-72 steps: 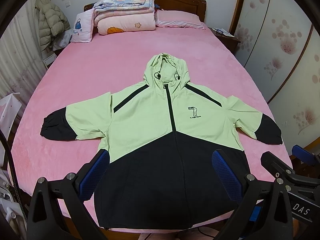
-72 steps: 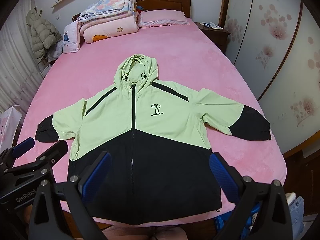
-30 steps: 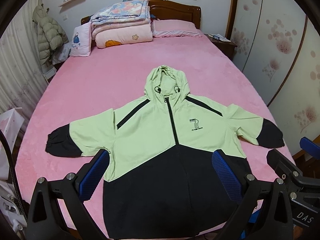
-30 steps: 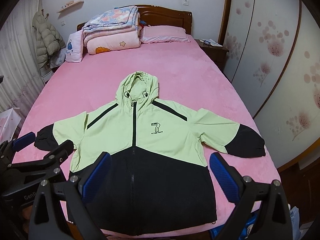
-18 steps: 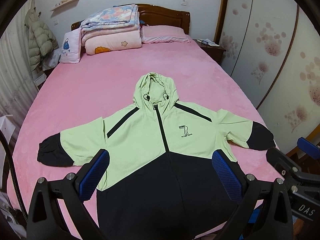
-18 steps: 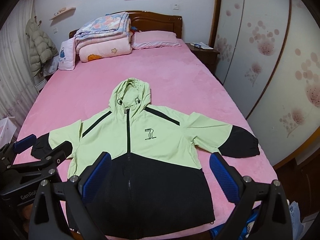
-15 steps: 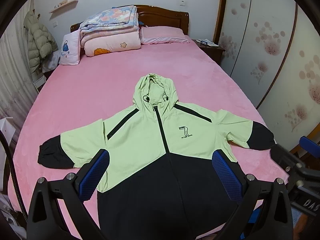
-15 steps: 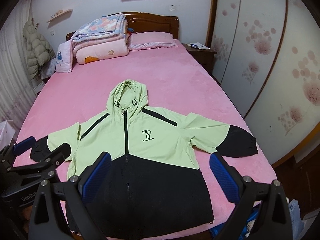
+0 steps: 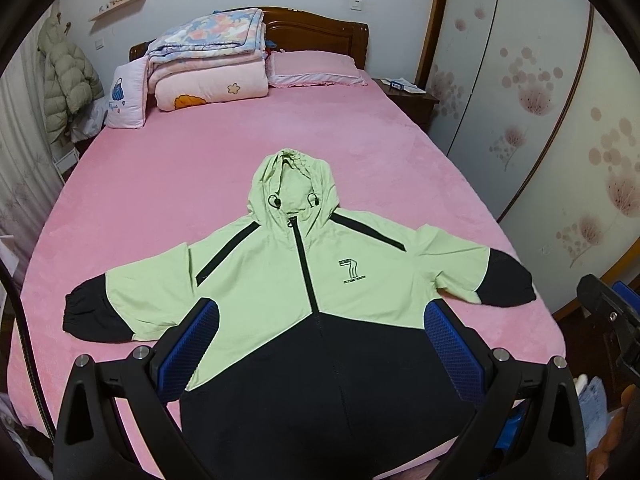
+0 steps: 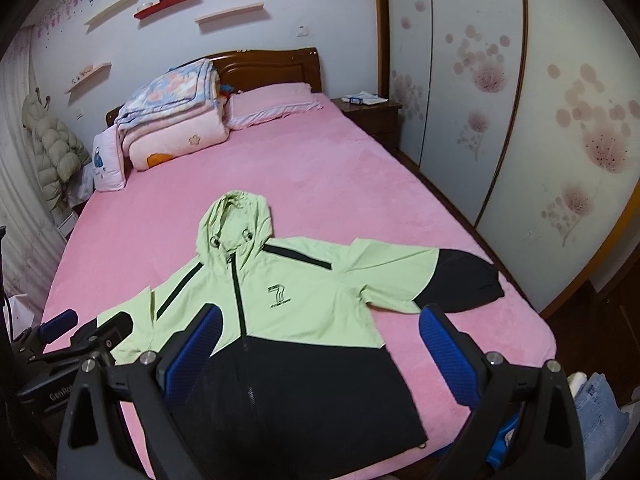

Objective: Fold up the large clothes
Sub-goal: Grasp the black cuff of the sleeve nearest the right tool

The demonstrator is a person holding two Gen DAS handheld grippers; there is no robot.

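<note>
A light green and black hooded jacket point(image 9: 316, 284) point(image 10: 280, 304) lies flat, front up and zipped, on the pink bed point(image 9: 180, 184) point(image 10: 320, 184), with both sleeves spread sideways and its hem at the near edge. My left gripper point(image 9: 320, 340) hovers open above the black lower part, holding nothing. Over the same lower part, a little to the right, my right gripper point(image 10: 320, 336) also stands open and empty. In the right wrist view the left gripper point(image 10: 80, 336) shows at the lower left. The left wrist view has part of the right gripper's body point(image 9: 608, 320) at its right edge.
Folded quilts point(image 9: 208, 64) and pillows point(image 9: 316, 68) are stacked at the headboard. A puffy coat point(image 9: 68, 80) hangs at the far left. A nightstand point(image 10: 372, 116) and floral wardrobe doors point(image 10: 520, 120) line the right side. Denim fabric point(image 10: 600, 404) lies on the floor at lower right.
Both grippers have pulled back and tilted up from the jacket, so more of the bed and walls shows. The right view has swung to the right. The jacket has not moved.
</note>
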